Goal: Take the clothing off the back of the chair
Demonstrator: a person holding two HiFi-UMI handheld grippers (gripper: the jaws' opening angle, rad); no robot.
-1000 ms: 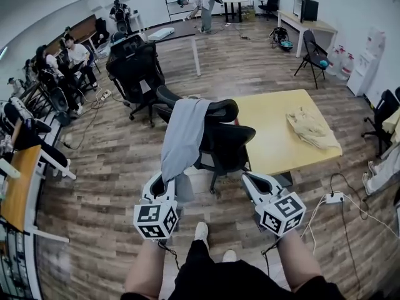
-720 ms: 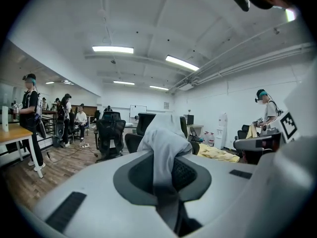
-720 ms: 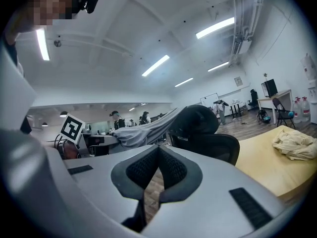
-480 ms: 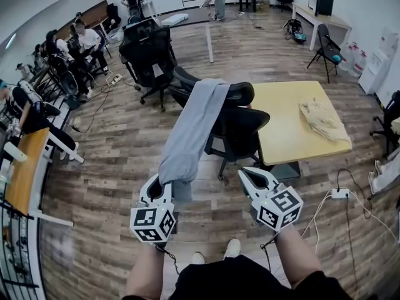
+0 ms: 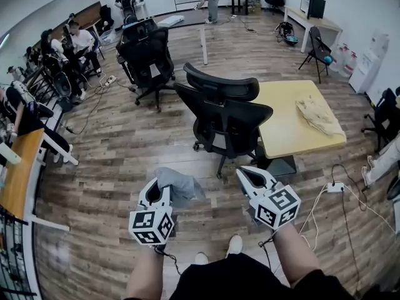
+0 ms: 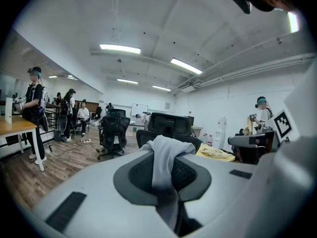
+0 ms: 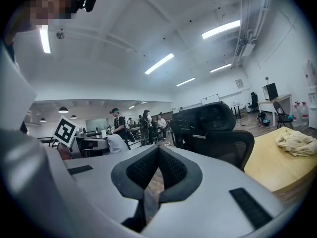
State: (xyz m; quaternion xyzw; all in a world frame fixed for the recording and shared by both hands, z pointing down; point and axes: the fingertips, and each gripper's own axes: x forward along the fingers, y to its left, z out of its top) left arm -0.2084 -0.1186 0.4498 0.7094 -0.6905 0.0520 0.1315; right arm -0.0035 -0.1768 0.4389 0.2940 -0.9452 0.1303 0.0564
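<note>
The grey garment (image 5: 180, 186) has slid off the chair (image 5: 225, 114) and hangs pinched in the left claw (image 5: 160, 191) at the chair's seven o'clock, right claw (image 5: 249, 179) closed empty, so removal looks done.

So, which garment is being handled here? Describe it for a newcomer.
Find the black chair beside the yellow table mid-room. Nearer the camera, the left gripper is shut on the grey garment, bunched above the wood floor. Its neighbour, the cream cloth, lies on the table instead.
</note>
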